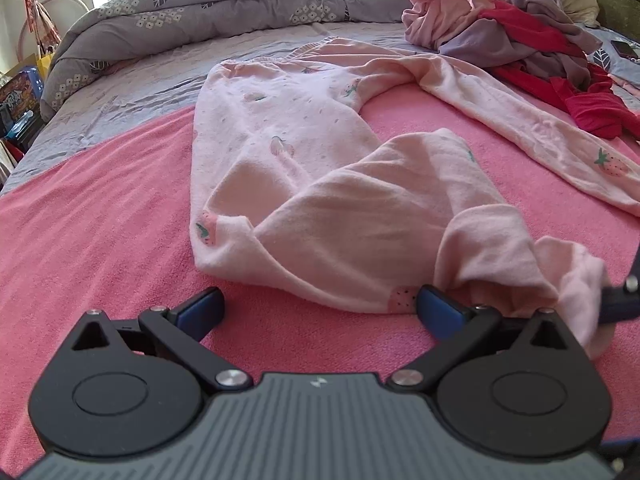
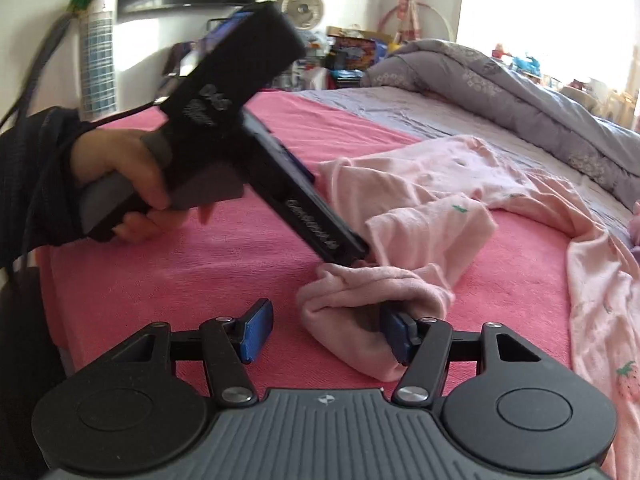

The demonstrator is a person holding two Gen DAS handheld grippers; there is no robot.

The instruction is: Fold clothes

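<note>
I keep both jaws apart, my left hand-held gripper (image 1: 320, 308) and right hand-held gripper (image 2: 326, 332) at the cuff (image 2: 360, 300) of the pink pants (image 1: 288, 152), near the bed's (image 1: 100, 248) front edge, to straighten this leg.

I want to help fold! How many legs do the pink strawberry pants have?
2. The crumpled leg lies bunched up at the near end of the bed; the straight leg stretches out to the right. None looks hidden.
</note>
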